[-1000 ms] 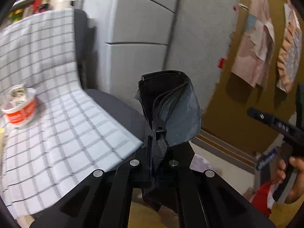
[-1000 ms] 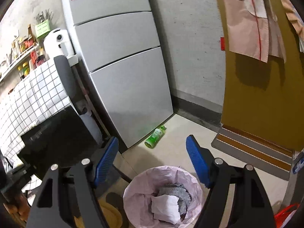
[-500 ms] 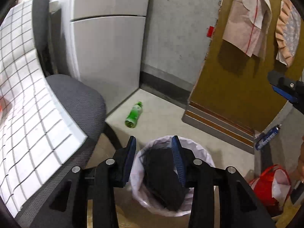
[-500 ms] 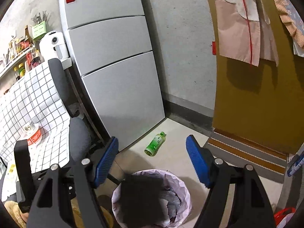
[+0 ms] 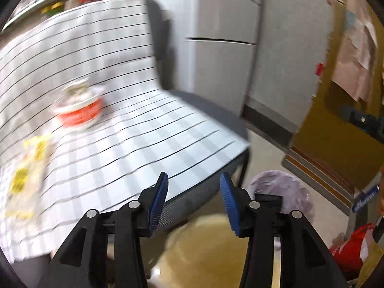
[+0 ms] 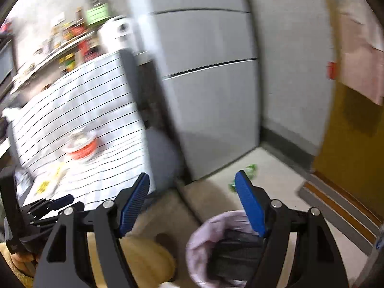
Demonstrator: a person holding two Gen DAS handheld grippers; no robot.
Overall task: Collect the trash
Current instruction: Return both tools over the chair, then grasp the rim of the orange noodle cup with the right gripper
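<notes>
While the left claw [image 5: 194, 200] opens empty, the right claw [image 6: 195, 202] gapes over a seemingly pink-lined bin [image 6: 216, 247].

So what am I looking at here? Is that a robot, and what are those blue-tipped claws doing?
No robot: a person holds a claw-like tool in each hand, and each tool carries a wide-angle camera looking along its two fingers. One picture is from the left gripper, the other from the right gripper. Both are blurred. The left one's jaws are opening with nothing between them; the right one's stand wide and empty too. Ahead is a checked cloth draped over a chair, with a red and white cup and a yellow wrapper lying on it. On the floor stands a bin with a pink liner holding dark trash, and a green bottle lies by the fridge.
</notes>
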